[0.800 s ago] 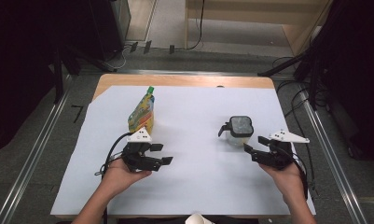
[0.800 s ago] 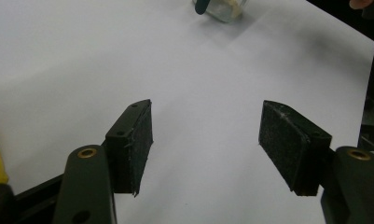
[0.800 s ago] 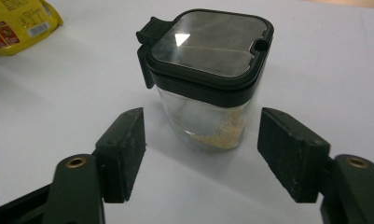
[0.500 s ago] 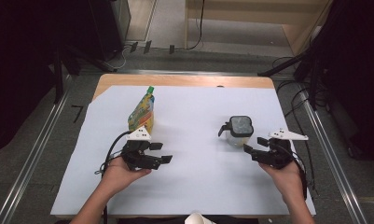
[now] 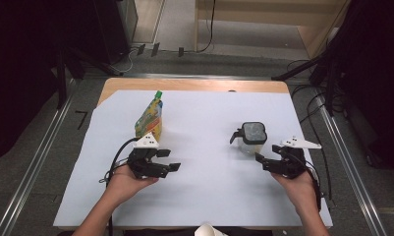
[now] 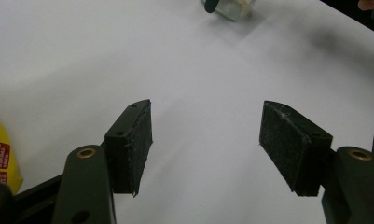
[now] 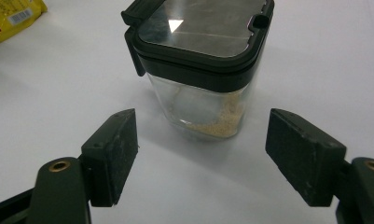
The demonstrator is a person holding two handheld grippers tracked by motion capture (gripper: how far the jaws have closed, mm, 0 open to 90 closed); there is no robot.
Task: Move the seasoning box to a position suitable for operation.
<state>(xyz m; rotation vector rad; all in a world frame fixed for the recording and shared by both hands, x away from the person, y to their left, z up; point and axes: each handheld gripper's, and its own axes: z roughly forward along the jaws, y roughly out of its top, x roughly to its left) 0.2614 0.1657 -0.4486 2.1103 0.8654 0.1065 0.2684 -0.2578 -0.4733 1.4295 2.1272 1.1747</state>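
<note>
A white sheet covers the surface [image 5: 209, 196], and nothing on it looks handled yet. The right tool [image 5: 269, 163] rests with its jaws spread wide and empty, just short of the clear jar [image 7: 201, 70], whose dark lid is shut over a little tan powder. The left tool [image 5: 167, 160] is likewise agape, beside the yellow pouch [image 5: 149, 120]. No grasp has begun; everything remains ahead.

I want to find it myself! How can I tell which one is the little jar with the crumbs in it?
Look at the white sheet covering the table, then its right half, just ahead of the right gripper. There stands a small clear square jar with a black lid and sandy grains at its bottom; the other item is a yellow green-capped pouch.
</note>
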